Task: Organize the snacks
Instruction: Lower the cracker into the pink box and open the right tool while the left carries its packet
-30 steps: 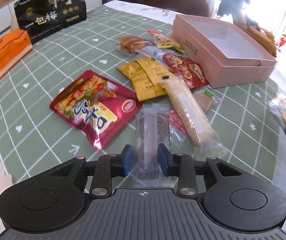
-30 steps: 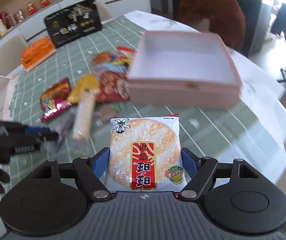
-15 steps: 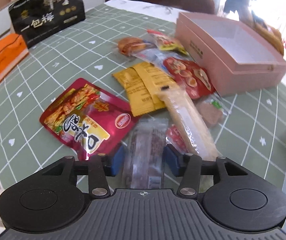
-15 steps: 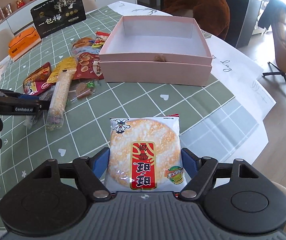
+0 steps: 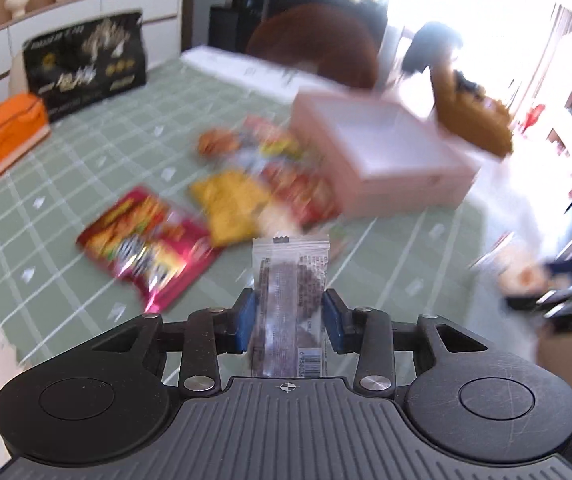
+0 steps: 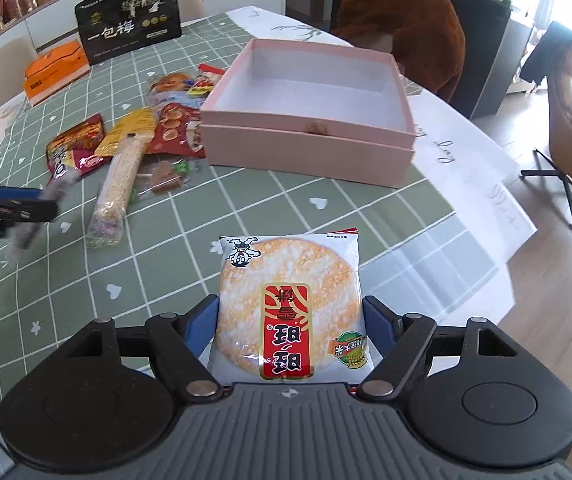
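My left gripper (image 5: 289,312) is shut on a clear-wrapped dark snack bar (image 5: 289,296) and holds it above the table; the view is blurred by motion. My right gripper (image 6: 290,320) is shut on a rice cracker packet (image 6: 287,304) held above the green checked tablecloth. The open pink box (image 6: 309,136) is empty and stands ahead of the right gripper; it also shows in the left wrist view (image 5: 385,160). Loose snacks lie left of the box: a red packet (image 6: 74,148), a yellow packet (image 6: 126,132), a long pale bar (image 6: 116,188).
An orange box (image 6: 56,72) and a black bag (image 6: 130,28) stand at the table's far left. A brown chair (image 6: 405,36) is behind the box. The left gripper (image 6: 6,208) shows at the left edge of the right wrist view. The table edge runs at the right.
My left gripper closed on the snack bar and lifted it off the table, swinging up and right. My right gripper still holds the cracker packet and has moved closer to the box.
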